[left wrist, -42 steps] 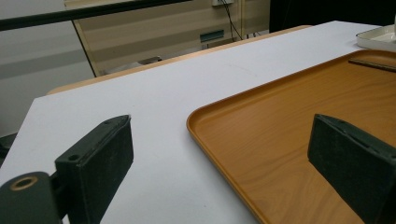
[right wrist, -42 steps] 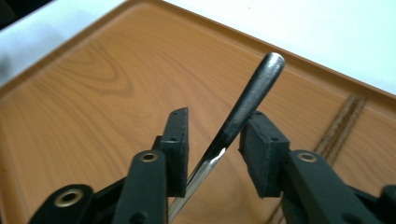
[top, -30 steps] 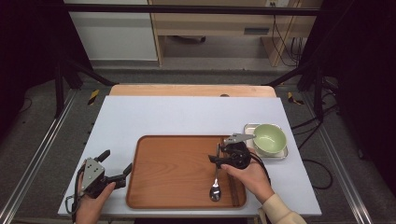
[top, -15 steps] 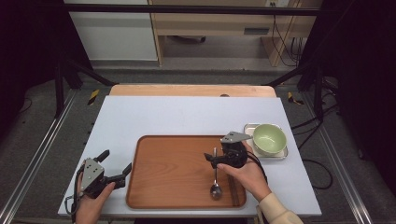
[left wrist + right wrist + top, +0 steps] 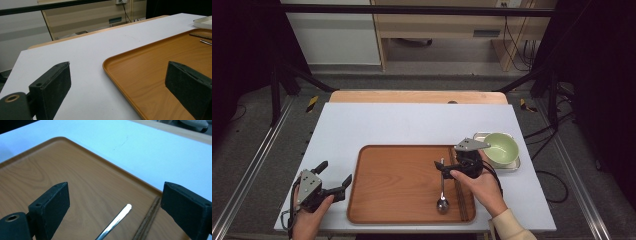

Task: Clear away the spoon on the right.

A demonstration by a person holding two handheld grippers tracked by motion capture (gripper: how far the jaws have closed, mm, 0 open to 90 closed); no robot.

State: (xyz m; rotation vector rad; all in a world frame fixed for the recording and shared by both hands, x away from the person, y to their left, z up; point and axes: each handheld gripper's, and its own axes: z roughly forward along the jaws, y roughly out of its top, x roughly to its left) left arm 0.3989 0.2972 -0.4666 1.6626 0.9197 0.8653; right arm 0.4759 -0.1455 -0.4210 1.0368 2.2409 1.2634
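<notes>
The right gripper point(image 5: 446, 169) has its jaws spread wide; they have just been opening, and the pads press on nothing. Between them in the right gripper view lies the flat end of the spoon point(image 5: 113, 222) handle, free of both pads, with the dark wooden chopsticks point(image 5: 147, 221) just beside it toward the right jaw. In the high view the spoon point(image 5: 442, 189) lies flat on the wooden tray point(image 5: 397, 185), handle pointing away from the person and bowl toward the near edge, and the chopsticks point(image 5: 459, 192) lie alongside it near the tray's right rim. The right hand point(image 5: 482, 185) holds its gripper low over the handle end.

To the right of the tray, a green bowl point(image 5: 502, 147) sits in a small metal tray point(image 5: 516, 162) on the white desk point(image 5: 412, 122).

The left gripper point(image 5: 334, 177) also has its jaws spread, with nothing between them. It sits in the left hand point(image 5: 309, 215) at the near left corner of the desk, just beside the tray's left rim point(image 5: 120, 75).
</notes>
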